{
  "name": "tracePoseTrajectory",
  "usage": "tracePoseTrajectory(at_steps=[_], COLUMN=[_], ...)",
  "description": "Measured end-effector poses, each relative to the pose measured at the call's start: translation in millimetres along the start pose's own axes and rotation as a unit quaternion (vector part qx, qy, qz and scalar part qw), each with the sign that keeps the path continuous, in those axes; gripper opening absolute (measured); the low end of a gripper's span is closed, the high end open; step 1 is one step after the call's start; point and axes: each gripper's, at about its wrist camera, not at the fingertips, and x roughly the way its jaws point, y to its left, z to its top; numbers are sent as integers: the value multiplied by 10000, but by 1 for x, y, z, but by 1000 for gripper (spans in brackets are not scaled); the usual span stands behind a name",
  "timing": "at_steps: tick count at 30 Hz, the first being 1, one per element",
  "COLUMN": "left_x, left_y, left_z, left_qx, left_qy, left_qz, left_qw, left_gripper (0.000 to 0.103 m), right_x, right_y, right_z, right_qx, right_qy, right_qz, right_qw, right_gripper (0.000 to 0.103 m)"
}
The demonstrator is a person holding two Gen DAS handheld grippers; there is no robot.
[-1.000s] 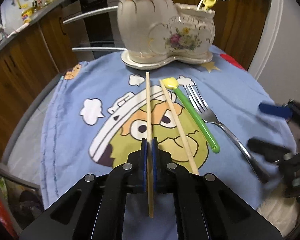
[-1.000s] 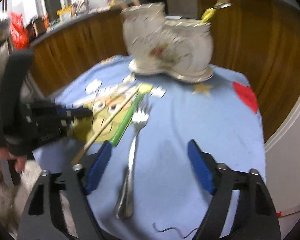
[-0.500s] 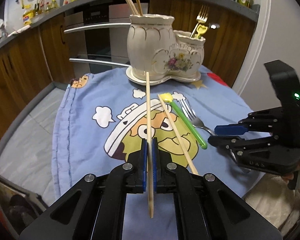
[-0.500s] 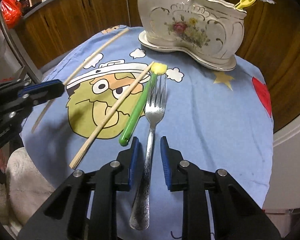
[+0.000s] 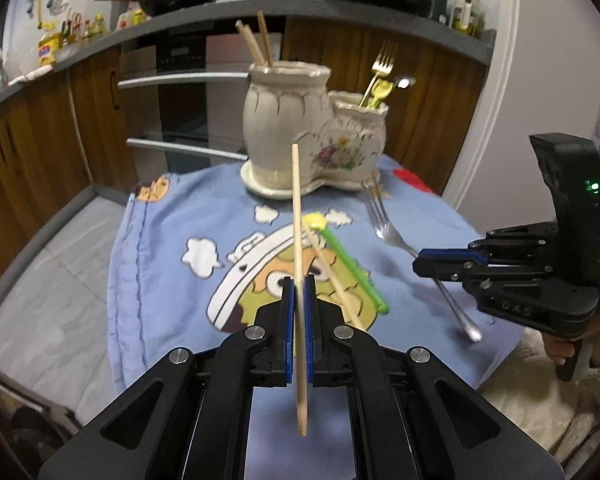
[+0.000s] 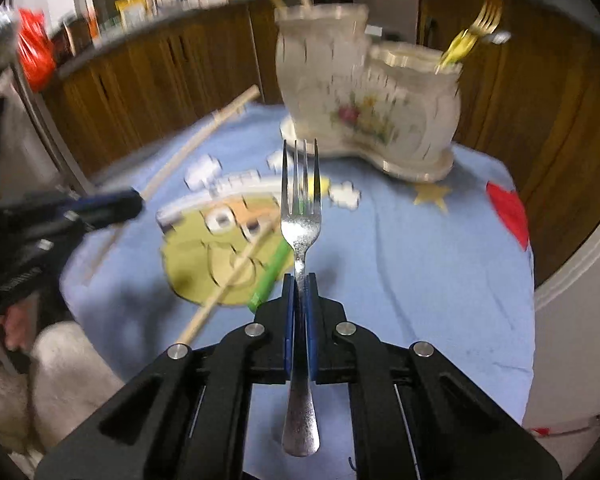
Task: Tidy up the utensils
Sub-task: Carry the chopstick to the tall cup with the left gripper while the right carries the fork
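My left gripper [image 5: 299,284] is shut on a wooden chopstick [image 5: 297,216] and holds it above the blue cloth, pointing at the cream ceramic holder [image 5: 288,132]. The holder's tall pot has two chopsticks [image 5: 256,46]; its low pot has a gold fork [image 5: 378,70] and a yellow utensil. My right gripper [image 6: 299,284] is shut on a silver fork [image 6: 300,216], lifted off the cloth, tines toward the holder [image 6: 364,92]. The right gripper also shows in the left wrist view [image 5: 440,264]. A second chopstick [image 6: 236,268] and a green-handled spoon [image 6: 272,276] lie on the cloth.
The round table is covered by a blue cartoon cloth [image 5: 160,248]. Wooden cabinets [image 5: 32,128] and an oven [image 5: 180,92] stand behind it. A white wall [image 5: 540,80] is at the right. The left gripper shows at the left of the right wrist view [image 6: 100,208].
My right gripper has shut on the fork and lifted it off the cloth. My left gripper has risen and drawn back with its chopstick.
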Motion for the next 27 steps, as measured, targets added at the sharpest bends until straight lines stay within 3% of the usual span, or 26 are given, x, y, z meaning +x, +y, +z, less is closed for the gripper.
tracePoseTrajectory(at_steps=[7,15,22,27], left_x=[-11,-8,4,13], left_y=[-6,-11,-9,-6], left_z=[15,47,85,112], left_qx=[7,61,36,-71], left_qy=[-505,-1131,-1765,-2424], left_qz=[-210,-331,-355,-556], left_qw=[9985,9930,9837,9685], left_gripper=[5,5,5,5], right_x=[-37,-59,-54,-47], right_y=[-14,-27,-54,-69], right_z=[10,37,73,96], right_qx=[93,42,354,512], right_qy=[-1168,-2376,-2944,-3265], right_qz=[165,52,217,317], right_qw=[9930,9713,9548,9433], right_gripper=[5,5,5,5])
